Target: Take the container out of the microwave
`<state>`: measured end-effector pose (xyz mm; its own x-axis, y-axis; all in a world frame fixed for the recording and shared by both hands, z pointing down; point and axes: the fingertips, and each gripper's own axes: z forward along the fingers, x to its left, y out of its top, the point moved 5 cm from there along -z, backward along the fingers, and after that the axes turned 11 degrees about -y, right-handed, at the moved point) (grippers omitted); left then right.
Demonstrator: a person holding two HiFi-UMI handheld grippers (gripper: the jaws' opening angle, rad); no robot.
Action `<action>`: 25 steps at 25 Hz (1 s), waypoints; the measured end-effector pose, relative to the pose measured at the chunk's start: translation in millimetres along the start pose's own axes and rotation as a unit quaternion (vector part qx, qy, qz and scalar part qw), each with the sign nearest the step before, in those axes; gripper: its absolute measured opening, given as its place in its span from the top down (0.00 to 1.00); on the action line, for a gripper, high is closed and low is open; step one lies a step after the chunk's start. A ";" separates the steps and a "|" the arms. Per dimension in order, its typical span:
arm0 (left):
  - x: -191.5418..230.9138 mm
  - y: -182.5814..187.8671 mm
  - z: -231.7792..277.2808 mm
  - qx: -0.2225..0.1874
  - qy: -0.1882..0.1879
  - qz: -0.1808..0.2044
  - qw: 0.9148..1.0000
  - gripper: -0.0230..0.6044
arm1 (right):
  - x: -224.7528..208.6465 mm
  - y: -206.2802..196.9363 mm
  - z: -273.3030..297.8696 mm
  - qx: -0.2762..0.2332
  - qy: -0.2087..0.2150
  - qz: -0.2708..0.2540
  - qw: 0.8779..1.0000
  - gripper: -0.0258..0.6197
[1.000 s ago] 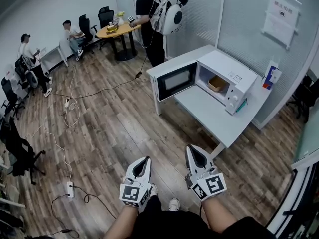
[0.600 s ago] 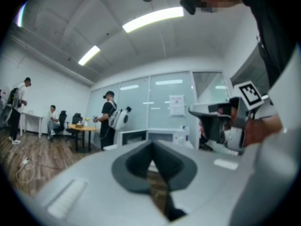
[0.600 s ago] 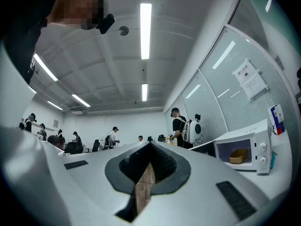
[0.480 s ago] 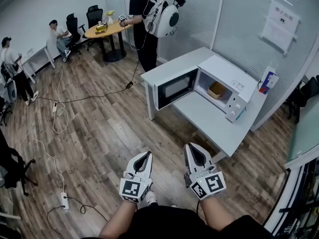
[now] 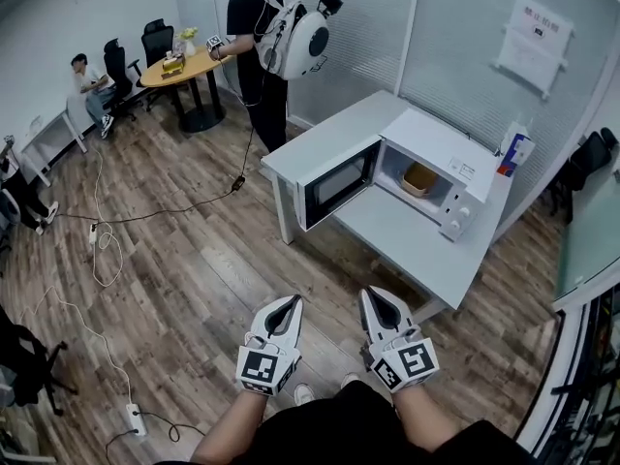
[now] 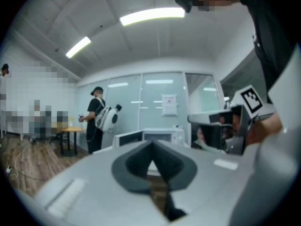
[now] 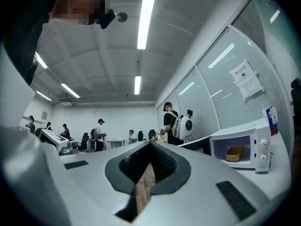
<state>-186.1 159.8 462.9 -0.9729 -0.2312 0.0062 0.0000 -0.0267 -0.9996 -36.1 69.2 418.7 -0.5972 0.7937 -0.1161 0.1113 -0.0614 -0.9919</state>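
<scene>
Tan container sits inside the white microwave. The microwave's door is swung wide open, and it stands on the grey table. From your grippers it lies at about 1 o'clock, well apart.

Your left gripper has its jaws pressed together with nothing between them. Your right gripper is the same, tips meeting and empty.

Against a second ago:
- The standing person with the backpack and the round table have slid toward 10 o'clock in the head view.
- The microwave holds its place at upper right.
- Both grippers stay low in frame, jaws unchanged.
</scene>
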 end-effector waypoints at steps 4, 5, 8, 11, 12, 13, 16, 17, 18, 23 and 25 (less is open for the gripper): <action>7.6 -4.0 24.3 0.000 -0.016 -0.004 1.000 0.95 | -13.6 -0.3 13.1 -0.005 -0.011 -0.011 1.000 0.96; 9.4 -4.6 31.7 0.000 -0.021 -0.003 1.000 0.95 | -18.1 0.6 16.6 -0.009 -0.012 -0.015 1.000 0.96; 17.4 -6.0 55.9 0.006 -0.028 0.000 1.000 0.95 | -34.4 2.8 31.0 -0.016 -0.014 -0.020 1.000 0.96; 24.3 -6.7 80.5 0.016 -0.031 -0.001 0.999 0.95 | -53.4 1.5 47.4 -0.012 -0.015 -0.017 1.000 0.96; 27.2 -5.6 89.5 0.016 -0.033 0.000 0.999 0.95 | -60.1 1.4 54.1 -0.011 -0.016 -0.017 1.000 0.96; 31.1 -4.7 98.6 0.016 -0.034 0.002 0.999 0.95 | -66.9 1.3 61.5 -0.010 -0.016 -0.016 1.000 0.96; 44.4 -4.6 126.1 0.015 -0.032 0.001 0.999 0.95 | -86.7 0.8 82.5 -0.009 -0.016 -0.013 1.000 0.96; 48.0 -4.1 135.0 0.014 -0.031 -0.001 0.999 0.95 | -93.1 0.6 88.3 -0.010 -0.017 -0.013 1.000 0.96; 50.9 -3.6 143.6 0.013 -0.030 -0.004 0.999 0.96 | -99.5 0.2 93.7 -0.010 -0.017 -0.013 1.000 0.96; 59.9 -5.0 185.8 0.020 -0.034 -0.005 0.999 0.95 | -134.0 0.2 120.6 -0.011 -0.018 -0.009 1.000 0.96; 61.5 -5.6 202.2 0.026 -0.036 -0.005 0.999 0.95 | -146.4 4.2 132.2 -0.016 -0.013 -0.014 1.000 0.96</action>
<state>-199.1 -51.0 474.2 -0.9540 -0.2992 0.0194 0.0044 -0.0784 -0.9969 -53.2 -127.2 424.8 -0.6207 0.7788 -0.0907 0.1199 -0.0200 -0.9926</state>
